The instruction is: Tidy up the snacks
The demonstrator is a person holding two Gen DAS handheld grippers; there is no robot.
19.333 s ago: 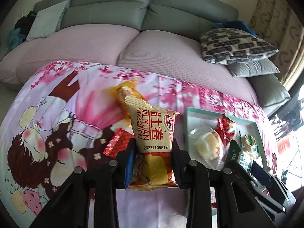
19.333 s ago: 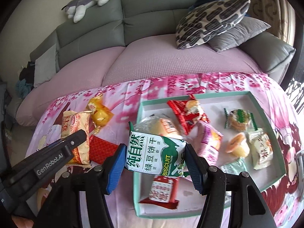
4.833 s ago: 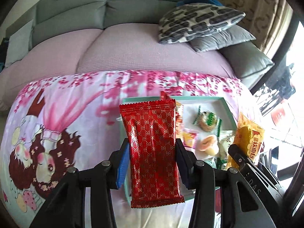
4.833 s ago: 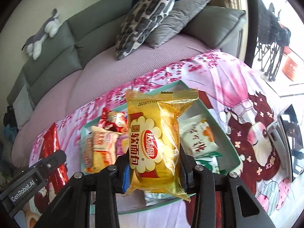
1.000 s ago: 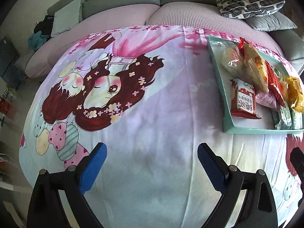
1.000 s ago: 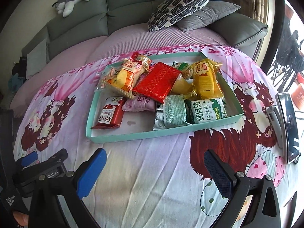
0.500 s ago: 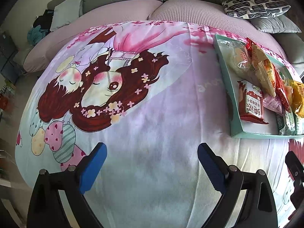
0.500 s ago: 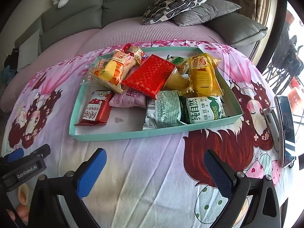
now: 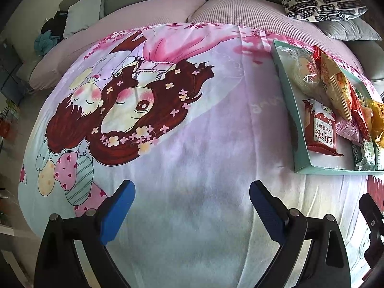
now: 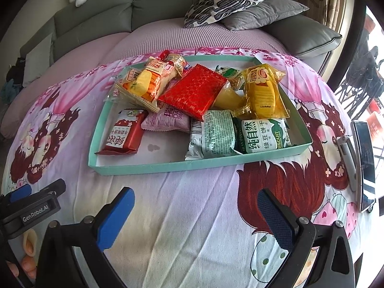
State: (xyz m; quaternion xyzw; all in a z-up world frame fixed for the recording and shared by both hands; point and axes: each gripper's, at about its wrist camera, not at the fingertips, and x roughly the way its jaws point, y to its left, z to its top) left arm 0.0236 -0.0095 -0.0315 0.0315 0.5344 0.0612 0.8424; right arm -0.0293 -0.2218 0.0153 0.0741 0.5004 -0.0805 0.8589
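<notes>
Both your grippers are empty with the jaws spread wide. The left gripper [image 9: 192, 196] hovers over the bare printed cloth [image 9: 192, 144], and the right gripper [image 10: 195, 204] hangs over the near part of the cloth, just short of the tray [image 10: 168, 166].

The snacks all sit inside that teal tray, and no loose packet shows on the cloth in either view, so the sorting looks finished or close to it.

The pile is where trouble could start. The red foil packet [image 10: 193, 92] lies tilted on top of other packets in the middle, and the yellow bread packet [image 10: 264, 93] leans over the green biscuit pack [image 10: 262, 136] at the near right. If you nudge the tray or push in to tidy, these top ones may slide, and the clear-wrapped roll [image 10: 144, 84] at the far left already overhangs the rim. From here you cannot quite tell whether it rests on the rim or on a packet below.

Watch the right side as well. A phone [image 10: 364, 160] lies on the cloth just beside the tray's right end, and a wide sweep of the right gripper could knock it. The cloth also looks soft and loose, so dragging a finger across it may pull the tray along.
</notes>
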